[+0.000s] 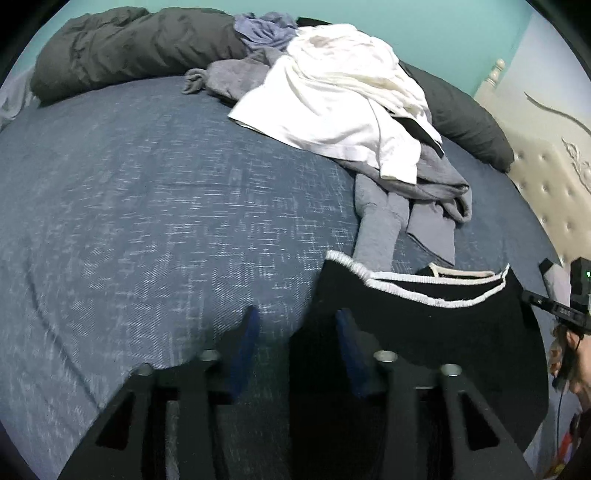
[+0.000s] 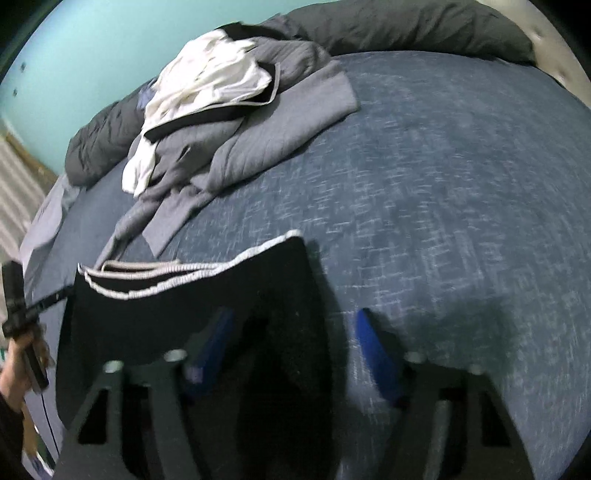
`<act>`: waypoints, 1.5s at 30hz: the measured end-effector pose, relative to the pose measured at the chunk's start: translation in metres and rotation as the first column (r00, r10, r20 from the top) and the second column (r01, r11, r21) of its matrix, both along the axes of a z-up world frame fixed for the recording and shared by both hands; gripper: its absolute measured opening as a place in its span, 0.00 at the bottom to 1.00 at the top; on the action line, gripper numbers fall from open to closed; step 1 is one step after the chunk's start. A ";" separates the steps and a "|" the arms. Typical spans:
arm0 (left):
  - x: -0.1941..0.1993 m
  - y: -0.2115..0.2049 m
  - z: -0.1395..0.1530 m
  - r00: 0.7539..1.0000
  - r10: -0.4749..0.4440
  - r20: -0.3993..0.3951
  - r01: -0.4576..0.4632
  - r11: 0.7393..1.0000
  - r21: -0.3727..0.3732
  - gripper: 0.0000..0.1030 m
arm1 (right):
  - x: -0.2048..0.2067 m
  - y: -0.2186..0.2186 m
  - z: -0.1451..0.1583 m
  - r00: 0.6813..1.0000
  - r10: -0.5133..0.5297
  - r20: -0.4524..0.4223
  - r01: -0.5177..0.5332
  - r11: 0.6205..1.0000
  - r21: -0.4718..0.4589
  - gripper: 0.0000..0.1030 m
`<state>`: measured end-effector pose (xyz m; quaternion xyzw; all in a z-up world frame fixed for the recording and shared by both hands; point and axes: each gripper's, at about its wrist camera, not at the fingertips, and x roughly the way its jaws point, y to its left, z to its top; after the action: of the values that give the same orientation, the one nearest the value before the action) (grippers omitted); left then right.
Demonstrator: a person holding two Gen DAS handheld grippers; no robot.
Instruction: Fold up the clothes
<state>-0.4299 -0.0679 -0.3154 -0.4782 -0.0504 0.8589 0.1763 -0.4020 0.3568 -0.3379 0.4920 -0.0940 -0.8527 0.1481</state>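
Blue bedding [image 1: 147,206] with a pale woven fleck covers the bed, and a turquoise wall [image 1: 424,22] rises behind it. Far left in the left wrist view, a dark grey duvet [image 1: 129,48] lies bunched along the far edge. To its right sits a heap of clothes: a lavender garment [image 1: 266,31] at the back, a white shirt [image 1: 332,103] draped on top, and a grey sweatshirt [image 1: 417,199] under it, with 1 sleeve trailing toward the near side. Nearer, the left tongs [image 1: 295,321] hang with their 2 blue-padded fingers [image 1: 247,339] spread apart, gripping nothing; they straddle the left edge of the black shorts [image 1: 461,332], which lie flat on the bedding at the near right, their white-trimmed waistband toward the heap. A cream tufted headboard [image 1: 546,177] stands at the far right, and a hand [image 1: 565,362] shows at the right edge.

From the right wrist view, the right tongs [image 2: 295,328] are likewise parted and empty, poised over the right edge of the shorts, 1 finger above the black cloth and the other above the bedding.
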 end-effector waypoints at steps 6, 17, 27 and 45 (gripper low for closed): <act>0.005 0.013 0.005 0.997 -0.053 -0.054 0.051 0.998 -0.039 0.03 | 0.002 -0.003 0.005 0.997 0.018 -0.072 -0.013 0.998 0.068 0.06; 0.003 -0.019 0.010 0.997 0.057 -0.059 -0.056 0.998 0.019 0.03 | 0.000 0.011 0.011 0.990 -0.091 -0.107 0.106 0.984 0.146 0.05; 0.013 -0.022 0.009 0.995 0.087 -0.039 -0.089 0.995 -0.049 0.14 | 0.006 0.011 0.013 0.989 -0.133 -0.061 0.144 0.964 0.226 0.36; 0.205 -0.053 0.033 0.980 0.180 -0.088 -0.169 0.978 0.127 0.30 | 0.177 -0.160 0.024 0.983 0.183 -0.026 -0.184 0.975 -0.123 0.12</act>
<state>-0.2254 -0.1206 -0.2826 -0.4175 -0.1343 0.8892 0.1306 -0.2251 0.1971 -0.3141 0.4820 -0.1002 -0.8315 0.2574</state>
